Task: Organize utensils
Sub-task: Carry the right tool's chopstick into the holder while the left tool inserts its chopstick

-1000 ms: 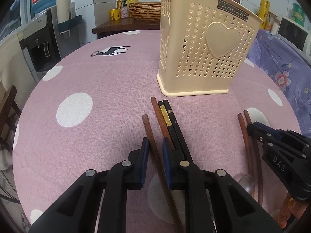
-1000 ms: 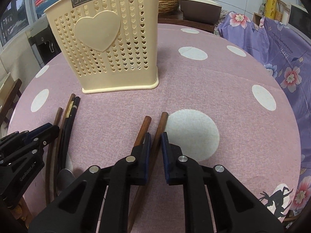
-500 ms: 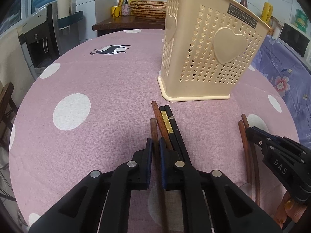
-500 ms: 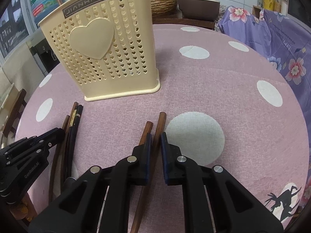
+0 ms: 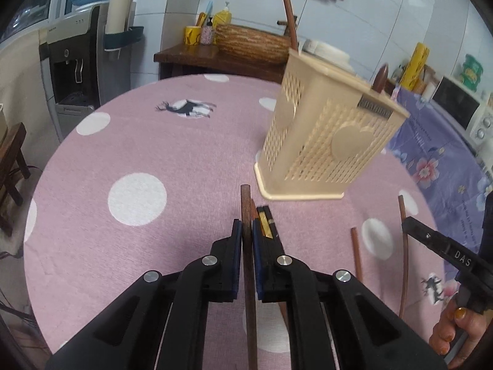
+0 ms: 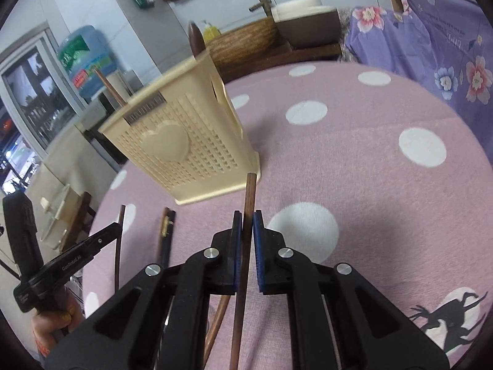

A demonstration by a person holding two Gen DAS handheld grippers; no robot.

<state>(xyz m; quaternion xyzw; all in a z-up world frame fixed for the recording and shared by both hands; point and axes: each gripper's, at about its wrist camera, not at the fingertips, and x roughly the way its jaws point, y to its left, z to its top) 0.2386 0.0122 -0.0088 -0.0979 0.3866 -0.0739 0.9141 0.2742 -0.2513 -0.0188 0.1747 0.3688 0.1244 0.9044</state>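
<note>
My left gripper (image 5: 245,231) is shut on a brown wooden chopstick (image 5: 245,197), held above the pink table. My right gripper (image 6: 245,225) is likewise shut on a brown chopstick (image 6: 249,194) that points toward the cream heart-pattern basket (image 6: 181,148). In the left wrist view the basket (image 5: 332,141) stands just ahead to the right, with a brown handle (image 5: 289,9) and a dark utensil tip (image 5: 380,77) sticking out. Black chopsticks with a gold band (image 5: 265,220) lie beside my left fingers. One more brown chopstick (image 5: 357,256) lies on the cloth.
The round table wears a pink cloth with white dots (image 5: 138,197). Purple flowered fabric (image 6: 431,30) drapes at the right. A water dispenser (image 5: 71,61) and a wooden side table with a woven basket (image 5: 252,43) stand behind. A person's hand (image 5: 456,333) holds the right gripper.
Both grippers have closed on a brown chopstick each and lifted it off the cloth. Both views now tilt, and the basket looks farther and slanted.
</note>
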